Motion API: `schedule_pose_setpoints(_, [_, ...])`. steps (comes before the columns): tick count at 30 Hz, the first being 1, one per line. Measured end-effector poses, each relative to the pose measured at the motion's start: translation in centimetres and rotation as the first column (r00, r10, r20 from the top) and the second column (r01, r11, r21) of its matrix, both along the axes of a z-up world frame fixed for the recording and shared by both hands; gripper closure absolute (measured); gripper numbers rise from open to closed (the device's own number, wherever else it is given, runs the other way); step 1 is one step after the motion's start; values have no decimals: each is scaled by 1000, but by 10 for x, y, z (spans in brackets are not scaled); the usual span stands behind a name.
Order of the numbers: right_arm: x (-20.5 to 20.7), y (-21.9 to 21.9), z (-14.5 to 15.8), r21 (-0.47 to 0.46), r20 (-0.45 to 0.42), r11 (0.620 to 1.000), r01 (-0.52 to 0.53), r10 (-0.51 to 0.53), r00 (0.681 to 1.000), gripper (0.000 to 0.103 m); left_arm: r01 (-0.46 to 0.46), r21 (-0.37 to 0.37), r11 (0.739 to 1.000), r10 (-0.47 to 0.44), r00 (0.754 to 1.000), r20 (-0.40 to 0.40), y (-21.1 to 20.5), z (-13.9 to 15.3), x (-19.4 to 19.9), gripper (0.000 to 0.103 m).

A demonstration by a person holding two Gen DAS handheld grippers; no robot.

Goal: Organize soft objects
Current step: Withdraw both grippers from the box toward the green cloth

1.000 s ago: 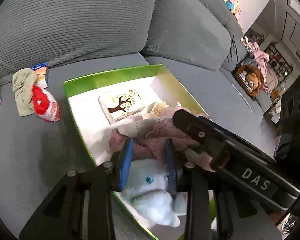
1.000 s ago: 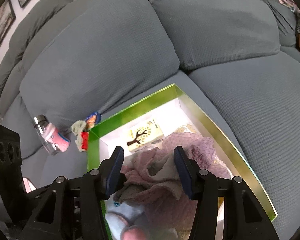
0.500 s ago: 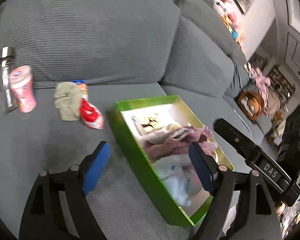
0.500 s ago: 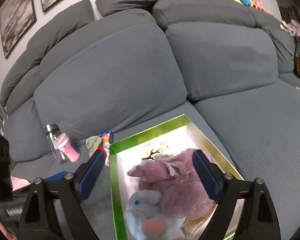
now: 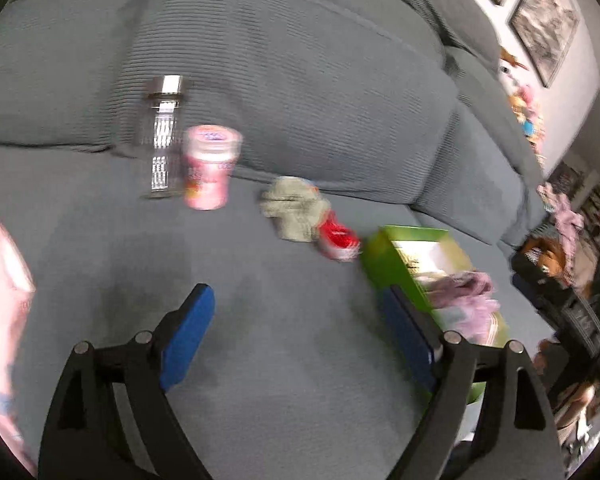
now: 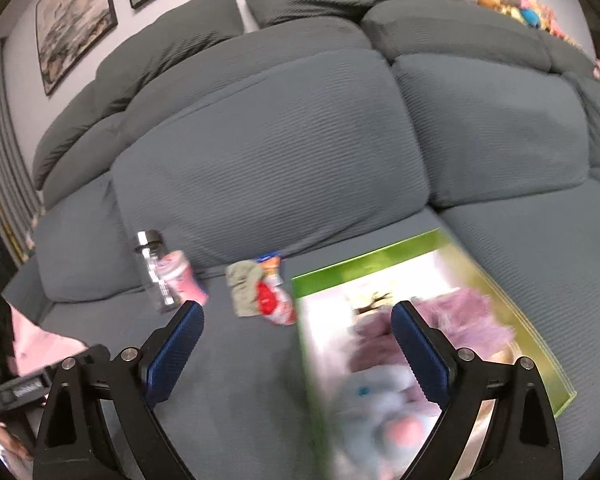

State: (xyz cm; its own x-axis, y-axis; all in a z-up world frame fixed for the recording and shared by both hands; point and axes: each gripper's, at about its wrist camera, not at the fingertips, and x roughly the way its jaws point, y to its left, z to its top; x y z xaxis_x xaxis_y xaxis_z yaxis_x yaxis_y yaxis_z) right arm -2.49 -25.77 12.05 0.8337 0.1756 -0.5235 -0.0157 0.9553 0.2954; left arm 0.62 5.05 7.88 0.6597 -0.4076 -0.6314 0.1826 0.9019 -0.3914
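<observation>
1. the left gripper (image 5: 296, 320) has its 2 blue-padded fingers (image 5: 186, 338) spread wide with nothing between them but bare grey sofa seat (image 5: 284, 360).
2. the right gripper (image 6: 296, 332) is likewise spread wide and grips nothing; its right finger (image 6: 420, 354) overlaps the green box (image 6: 364, 266) in the picture, while its left finger sits over bare seat.
3. only the right wrist view looks down into the box: a pale blue plush toy (image 6: 380, 396) lies nearest the fingers, a pink knitted cloth (image 6: 456, 320) is heaped just beyond it, and a small tree-printed carton (image 6: 374, 298), blurred, lies by the far wall.
4. the left wrist view sees that green box (image 5: 388, 264) side-on, beyond and right of its right finger; only the pink knitted cloth (image 5: 460, 286) shows over the rim.
5. only the left wrist view shows a brown plush toy (image 5: 544, 256) far off to the right.
6. both views show, ahead of the fingers near the backrest, a beige sock (image 5: 292, 210) touching a red-and-white packet (image 5: 338, 240); these sit outside the box, just left of its far corner.
7. further left stand a clear bottle (image 5: 162, 140) and a pink cup (image 5: 210, 166), side by side; whether they touch is lost to blur.
8. the right wrist view repeats them: beige sock (image 6: 244, 286), red-and-white packet (image 6: 272, 304), clear bottle (image 6: 154, 270), pink cup (image 6: 184, 280).
</observation>
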Motion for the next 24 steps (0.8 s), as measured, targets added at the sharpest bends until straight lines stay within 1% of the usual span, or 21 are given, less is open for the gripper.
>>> schedule_pose_setpoints(2, [5,10,-4,16,-20,999,-31,31,999,8,-59,16,998,59,998,-1,23,-8,-3,18])
schedule_pose_setpoints(4, [10,24,-11,-8,-49,999,-42,41,998,8,-99,-8,995,99,995,-16,48,-23,-3,18])
schedule_pose_setpoints(8, [20,46,-25,-35,-99,998,-57,53,994,8,-157,-42,987,155,986,-64,72,-52,3,18])
schedule_pose_setpoints(10, [26,62,-32,-54,-133,996,-76,68,989,8,-184,-12,983,182,979,-97,76,-63,9,19])
schedule_pose_setpoints(11, [28,70,-35,-69,-147,994,-85,75,986,8,-178,21,984,179,978,-108,76,-66,13,19])
schedule_pose_setpoints(13, [35,90,-41,-99,-171,989,-110,92,981,8,-182,46,982,186,978,-95,77,-67,12,19])
schedule_pose_setpoints(14, [39,95,-43,-101,-179,988,-116,97,979,8,-185,46,982,189,977,-95,79,-67,11,19])
schedule_pose_setpoints(16, [56,110,-48,-90,-218,988,-125,103,971,8,-177,48,983,180,979,-92,82,-69,9,19])
schedule_pose_setpoints(18, [78,121,-52,-86,-252,989,-120,95,963,8,-193,83,978,199,977,-74,83,-69,7,18])
schedule_pose_setpoints(19, [95,128,-54,-92,-279,987,-131,101,955,8,-204,101,974,211,975,-68,84,-71,7,18])
schedule_pose_setpoints(21, [120,132,-58,-78,-316,989,-124,93,944,8,-211,141,967,222,972,-73,86,-75,10,18])
schedule_pose_setpoints(23, [151,130,-63,-52,-365,995,-87,62,929,8,-201,135,970,214,972,-94,89,-79,13,19])
schedule_pose_setpoints(24, [167,128,-65,-42,-391,997,-68,46,919,8,-196,113,974,208,972,-106,92,-80,15,18])
